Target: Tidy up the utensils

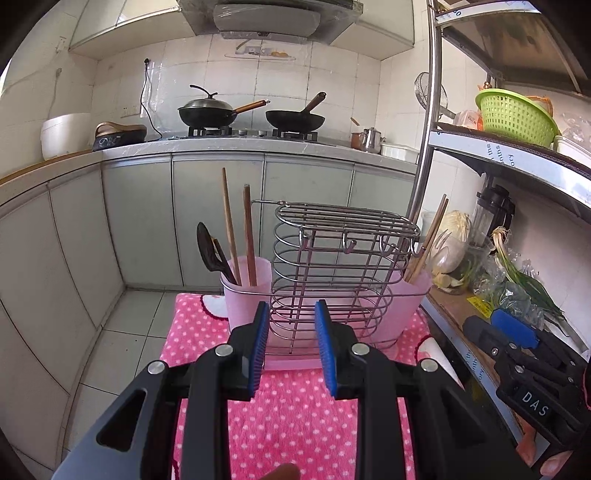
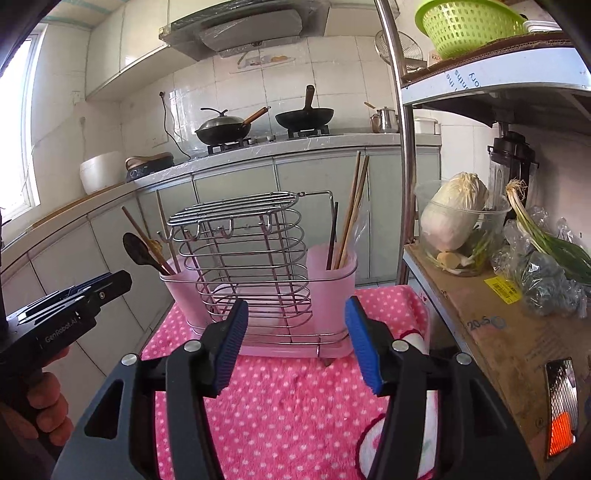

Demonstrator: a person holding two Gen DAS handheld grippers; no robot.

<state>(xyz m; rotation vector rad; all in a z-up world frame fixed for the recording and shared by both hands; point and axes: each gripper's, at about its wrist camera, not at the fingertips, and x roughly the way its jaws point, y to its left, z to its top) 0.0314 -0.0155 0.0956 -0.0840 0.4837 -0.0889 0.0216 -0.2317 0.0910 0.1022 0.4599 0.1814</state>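
while both grippers hang empty, left gripper [image 1: 288, 321] part open, right gripper [image 2: 295, 321] wide: you risk tipping wire utensil rack [image 2: 251, 266], scattering chopsticks [image 2: 351, 214].

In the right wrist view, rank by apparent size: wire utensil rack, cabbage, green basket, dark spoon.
1. wire utensil rack
2. green basket, cut off by the frame's edge
3. cabbage, looks close to the basket, so unsure
4. dark spoon
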